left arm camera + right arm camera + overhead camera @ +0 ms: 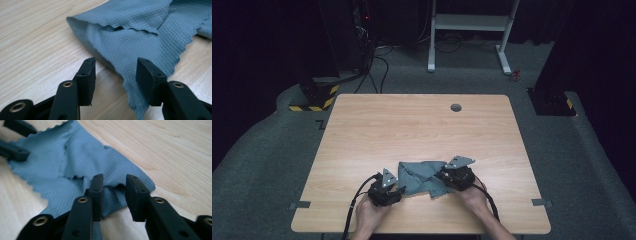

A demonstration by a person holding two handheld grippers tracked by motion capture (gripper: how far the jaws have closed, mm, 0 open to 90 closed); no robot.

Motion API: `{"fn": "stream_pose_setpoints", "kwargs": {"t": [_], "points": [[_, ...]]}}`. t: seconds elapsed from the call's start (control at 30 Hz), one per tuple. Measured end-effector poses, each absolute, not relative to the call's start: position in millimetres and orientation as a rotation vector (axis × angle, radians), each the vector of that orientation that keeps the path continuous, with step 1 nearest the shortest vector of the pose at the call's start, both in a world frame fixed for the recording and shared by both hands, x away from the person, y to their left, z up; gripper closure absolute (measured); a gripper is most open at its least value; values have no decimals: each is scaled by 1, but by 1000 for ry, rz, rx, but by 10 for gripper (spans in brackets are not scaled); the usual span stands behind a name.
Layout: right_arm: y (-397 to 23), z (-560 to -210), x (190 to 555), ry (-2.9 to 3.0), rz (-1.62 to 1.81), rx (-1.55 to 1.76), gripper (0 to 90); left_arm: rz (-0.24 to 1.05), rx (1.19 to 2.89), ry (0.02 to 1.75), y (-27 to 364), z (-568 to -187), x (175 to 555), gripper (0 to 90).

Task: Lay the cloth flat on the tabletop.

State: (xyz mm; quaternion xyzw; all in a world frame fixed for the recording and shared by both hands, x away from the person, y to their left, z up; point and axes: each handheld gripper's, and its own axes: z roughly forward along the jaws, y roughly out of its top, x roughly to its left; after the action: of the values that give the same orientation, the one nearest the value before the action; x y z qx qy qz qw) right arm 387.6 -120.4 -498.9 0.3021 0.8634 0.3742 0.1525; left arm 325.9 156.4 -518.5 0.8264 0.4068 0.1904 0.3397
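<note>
grey-blue cloth (422,176) folded, near table (412,125) edge | left gripper (116,72) parted, cloth corner between, unpinched | right gripper (113,192) parted over fold, seemingly no grip

Grey-blue cloth (424,176) of fine waffle weave, with wavy scalloped hems. Lies crumpled and loosely folded on the tabletop (412,125), layers overlapping, one flap folded over the rest and one pointed corner trailing toward the near edge. Sits close to the near edge, about midway between the left and right edges.
</note>
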Motion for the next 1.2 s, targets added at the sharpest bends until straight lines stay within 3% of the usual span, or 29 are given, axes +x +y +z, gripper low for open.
{"fn": "stream_pose_setpoints", "kwargs": {"t": [0.13,0.2,0.23,0.27,0.33,0.83,1.2], "points": [[-118,-501,394,2478,1081,900,648,505,2121,1057,159,-522,323,469],[-115,-504,399,2484,1080,902,699,513,2075,1058,162,-526,321,444],[-111,-507,404,2502,1060,892,788,491,2062,1074,165,-527,322,427],[-111,-507,404,2502,1060,892,788,496,2062,1080,165,-527,321,427],[-106,-510,407,2526,1026,850,894,506,2062,1080,164,-527,321,416],[-90,-478,430,2494,1038,817,900,494,2066,1077,163,-527,321,387],[-87,-478,484,2451,980,1033,871,492,2067,1074,163,-527,321,380]]}}
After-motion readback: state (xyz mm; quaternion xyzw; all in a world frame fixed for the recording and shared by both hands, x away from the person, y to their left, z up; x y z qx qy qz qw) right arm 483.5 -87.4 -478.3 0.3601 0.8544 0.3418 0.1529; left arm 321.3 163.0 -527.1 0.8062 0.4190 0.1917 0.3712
